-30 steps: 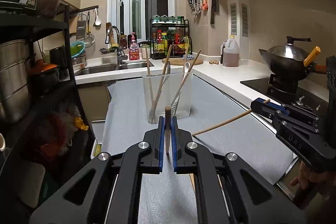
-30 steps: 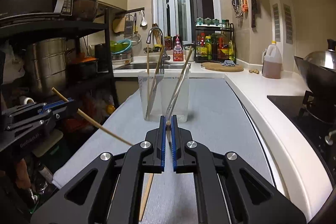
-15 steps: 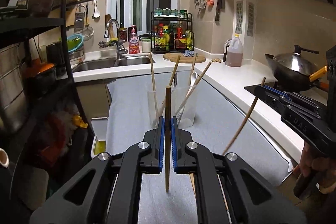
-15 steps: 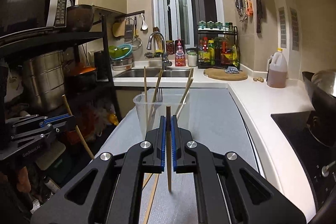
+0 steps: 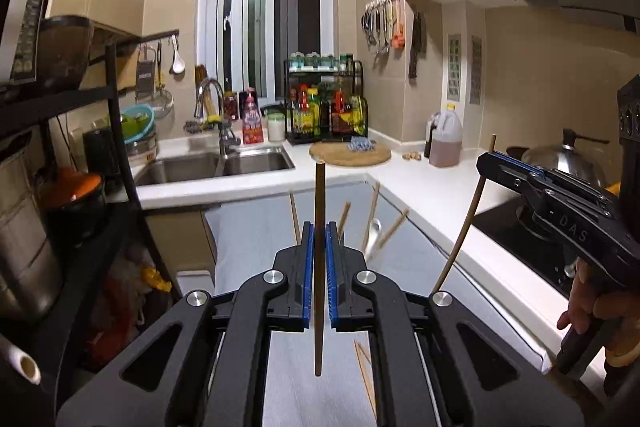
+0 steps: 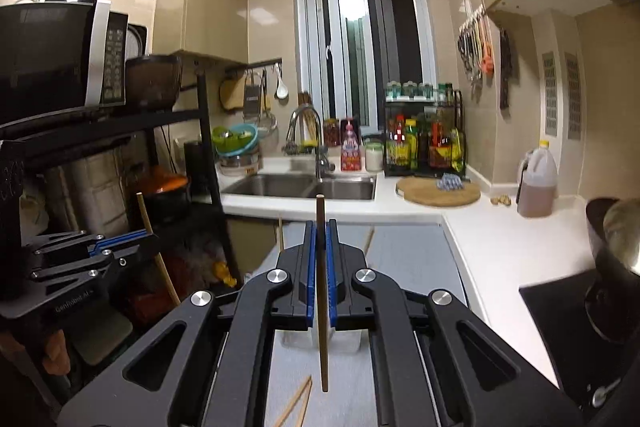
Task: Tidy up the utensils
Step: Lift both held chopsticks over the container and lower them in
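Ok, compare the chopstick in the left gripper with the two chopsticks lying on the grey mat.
The gripped chopstick stands upright, clamped in the left gripper's shut fingers; the loose chopsticks lie flat on the mat, untouched. The gripped chopstick looks darker brown; the loose chopsticks look paler. All are thin wooden sticks.
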### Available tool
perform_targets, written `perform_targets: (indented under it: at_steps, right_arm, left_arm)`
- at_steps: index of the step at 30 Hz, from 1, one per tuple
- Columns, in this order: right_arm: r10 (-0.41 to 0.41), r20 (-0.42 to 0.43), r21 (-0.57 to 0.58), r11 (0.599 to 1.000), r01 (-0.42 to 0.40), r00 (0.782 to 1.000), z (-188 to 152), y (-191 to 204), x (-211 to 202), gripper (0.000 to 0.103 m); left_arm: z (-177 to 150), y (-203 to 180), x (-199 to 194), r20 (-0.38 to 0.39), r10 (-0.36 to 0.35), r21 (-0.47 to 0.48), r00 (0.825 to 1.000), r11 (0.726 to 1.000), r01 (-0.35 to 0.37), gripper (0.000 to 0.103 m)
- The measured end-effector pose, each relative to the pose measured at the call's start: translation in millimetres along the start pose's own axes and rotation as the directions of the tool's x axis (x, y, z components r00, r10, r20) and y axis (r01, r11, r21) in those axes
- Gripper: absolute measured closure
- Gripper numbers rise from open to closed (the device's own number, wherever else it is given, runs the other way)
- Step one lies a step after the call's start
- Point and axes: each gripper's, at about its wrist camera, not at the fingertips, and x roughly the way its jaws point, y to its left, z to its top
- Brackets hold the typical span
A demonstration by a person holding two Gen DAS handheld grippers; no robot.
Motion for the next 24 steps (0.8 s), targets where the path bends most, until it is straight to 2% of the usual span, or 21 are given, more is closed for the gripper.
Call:
perform_targets:
  at_steps: [5, 11, 17, 24]
  right_arm:
    - [-0.001, 0.069, -0.023, 1.000, 0.003, 0.998, 30, 5, 15, 0.098]
    - [-0.006, 0.110, -0.032, 0.999, 0.009, 0.994, 52, 3, 46, 0.098]
    - [-0.018, 0.121, -0.038, 0.999, 0.023, 0.992, 51, -2, 79, 0.098]
    - [-0.024, 0.060, -0.031, 0.999, 0.026, 0.998, 29, -12, 113, 0.098]
  left_arm:
    - [37, 3, 12, 0.078, -0.001, -0.009, 0.997, 1.000, 0.001, 0.097]
    - [61, 2, 40, 0.129, -0.007, -0.011, 0.992, 1.000, 0.009, 0.097]
    - [59, 5, 83, 0.111, -0.021, -0.026, 0.994, 0.999, 0.024, 0.097]
    - [43, 12, 124, 0.050, -0.009, -0.041, 0.999, 0.999, 0.011, 0.097]
